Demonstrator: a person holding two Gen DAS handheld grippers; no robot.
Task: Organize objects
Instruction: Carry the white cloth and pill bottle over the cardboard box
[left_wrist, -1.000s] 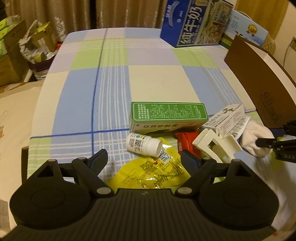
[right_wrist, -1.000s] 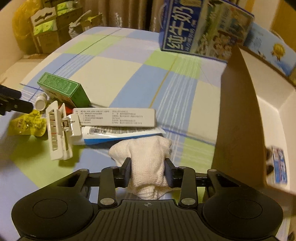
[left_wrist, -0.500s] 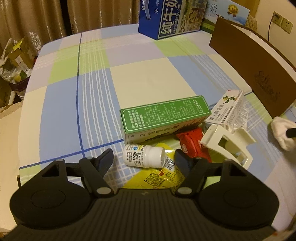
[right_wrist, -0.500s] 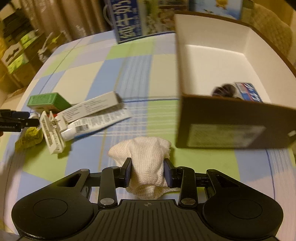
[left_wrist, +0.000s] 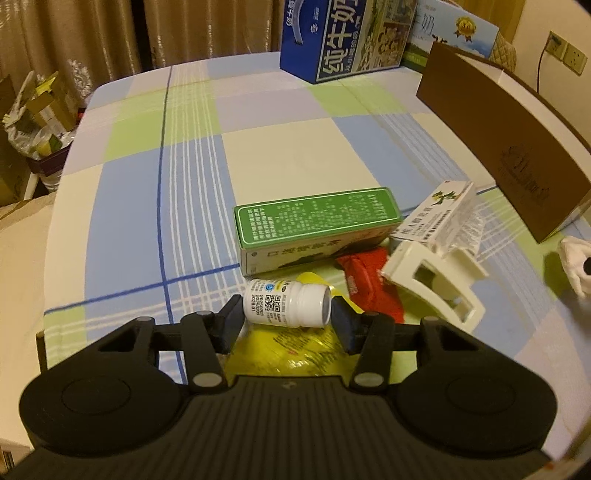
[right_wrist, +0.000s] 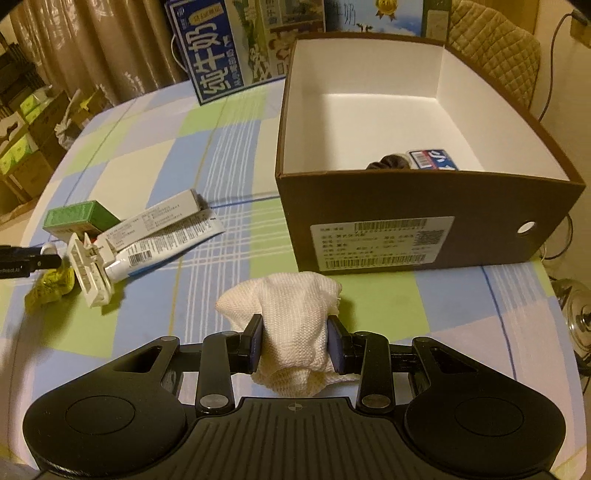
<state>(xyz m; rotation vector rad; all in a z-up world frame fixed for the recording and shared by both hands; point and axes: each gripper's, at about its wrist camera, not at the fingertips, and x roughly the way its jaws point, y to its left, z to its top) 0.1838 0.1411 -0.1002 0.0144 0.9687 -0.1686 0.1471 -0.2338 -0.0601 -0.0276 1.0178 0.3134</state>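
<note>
White knit cloth (right_wrist: 295, 325) sits pinched in your right tongs (right_wrist: 295, 349), pads pressed into its sides, bundle bulging above and below them. It's soft, light and squashy, so it won't slip, but the loose lower folds could snag the rim of the brown cardboard box (right_wrist: 424, 229) just ahead. I'd lift it well over the near wall before you let go. Box interior is white; a dark bunched item and a blue-striped packet already lie near its front wall.

Left tongs (left_wrist: 286, 317) have their pads at both ends of the small white pill bottle (left_wrist: 286, 304), which lies on its side on the yellow foil pouch (left_wrist: 295, 350). Contact looks made or nearly so; I can't tell for certain that it's clamped. Bottle is rigid, smooth plastic with a printed label and QR code, probably light and prone to roll or squirt out. An end-to-end grip is fine if you squeeze squarely.

Rest of the pile on the checked surface (left_wrist: 277, 155): green carton (left_wrist: 314, 218) just behind the bottle, red packet (left_wrist: 369, 284), cream plastic clip (left_wrist: 432, 284), white carton (left_wrist: 436, 214).
</note>
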